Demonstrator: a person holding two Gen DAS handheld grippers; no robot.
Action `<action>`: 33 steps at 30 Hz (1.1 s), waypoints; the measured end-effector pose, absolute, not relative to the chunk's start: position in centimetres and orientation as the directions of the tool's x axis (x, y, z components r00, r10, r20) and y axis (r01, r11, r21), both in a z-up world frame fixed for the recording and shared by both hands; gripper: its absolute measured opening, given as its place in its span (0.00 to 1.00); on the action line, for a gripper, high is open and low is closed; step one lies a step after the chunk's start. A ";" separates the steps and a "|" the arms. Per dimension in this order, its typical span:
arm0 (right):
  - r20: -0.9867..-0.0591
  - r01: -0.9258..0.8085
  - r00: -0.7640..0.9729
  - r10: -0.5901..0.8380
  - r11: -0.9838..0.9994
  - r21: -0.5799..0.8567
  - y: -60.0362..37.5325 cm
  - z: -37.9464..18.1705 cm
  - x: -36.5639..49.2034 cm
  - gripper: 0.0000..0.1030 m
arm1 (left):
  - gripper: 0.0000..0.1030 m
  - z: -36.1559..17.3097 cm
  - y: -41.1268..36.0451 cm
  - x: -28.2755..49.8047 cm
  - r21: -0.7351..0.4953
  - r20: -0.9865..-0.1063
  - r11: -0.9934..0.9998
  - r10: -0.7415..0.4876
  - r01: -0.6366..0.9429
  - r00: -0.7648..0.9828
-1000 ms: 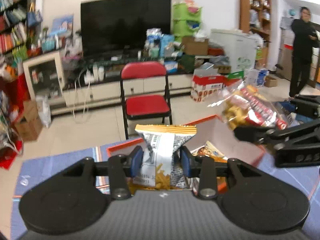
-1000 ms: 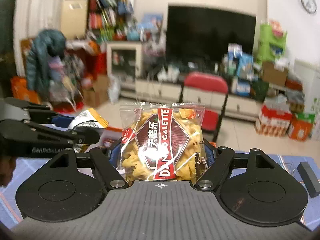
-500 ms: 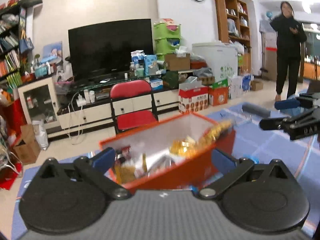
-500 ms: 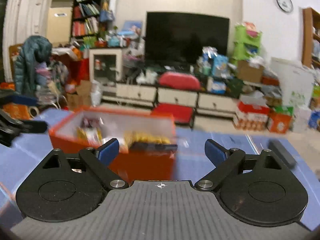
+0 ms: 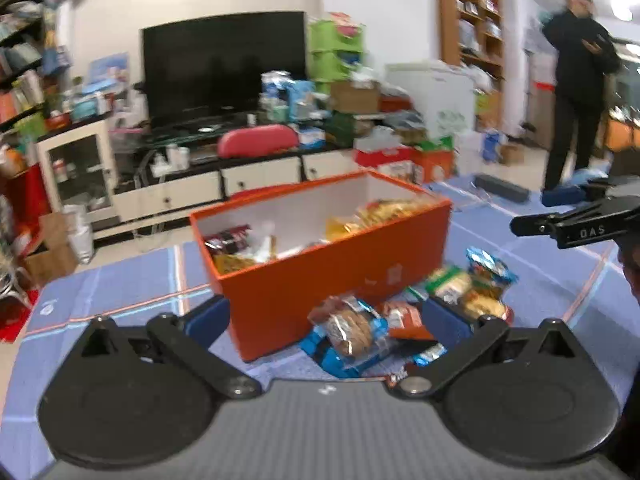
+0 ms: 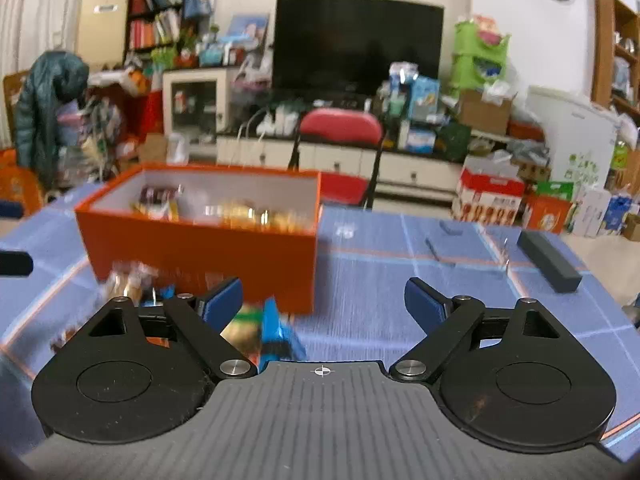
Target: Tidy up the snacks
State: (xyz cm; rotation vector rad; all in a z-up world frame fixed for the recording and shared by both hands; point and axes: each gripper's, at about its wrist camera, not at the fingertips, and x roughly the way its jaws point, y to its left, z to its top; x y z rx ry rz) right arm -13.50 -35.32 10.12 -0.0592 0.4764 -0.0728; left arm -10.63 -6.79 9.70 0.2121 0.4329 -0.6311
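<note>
Both packets I carried a second ago now lie in the orange box [image 5: 336, 280], ahead of my fingers. Loose snacks [image 5: 352, 332] sit between the wide-spread, empty left gripper [image 5: 326, 318] fingers. Right gripper [image 6: 324, 300]: jaws just narrowing slightly, empty, blue packet [image 6: 276, 336] beside its left finger. Next pick starts.

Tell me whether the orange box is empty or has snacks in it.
It has snacks in it. The orange box is open-topped, and packets lie inside against its white walls; more snacks lie outside on the table.
</note>
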 end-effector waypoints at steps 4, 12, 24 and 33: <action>-0.500 -0.019 0.866 -0.016 0.998 -0.064 -35.0 8.0 -13.5 0.49 | 0.99 8.2 -6.8 -10.8 0.090 -0.470 0.730 -0.569 0.678 0.675; -0.515 -0.065 0.857 0.012 0.994 -0.085 -34.1 6.4 -12.0 0.46 | 0.99 5.7 -7.8 -11.2 0.159 -0.534 0.631 -0.592 0.759 0.604; -0.529 -0.081 0.847 0.055 0.996 -0.026 -34.7 5.7 -11.7 0.46 | 0.99 3.1 -10.3 -9.0 0.162 -0.653 0.317 -0.676 0.934 0.342; -0.529 -0.085 0.845 0.075 0.996 0.005 -34.9 5.6 -11.6 0.46 | 0.99 2.1 -11.1 -5.1 0.097 -0.741 0.231 -0.632 0.968 0.225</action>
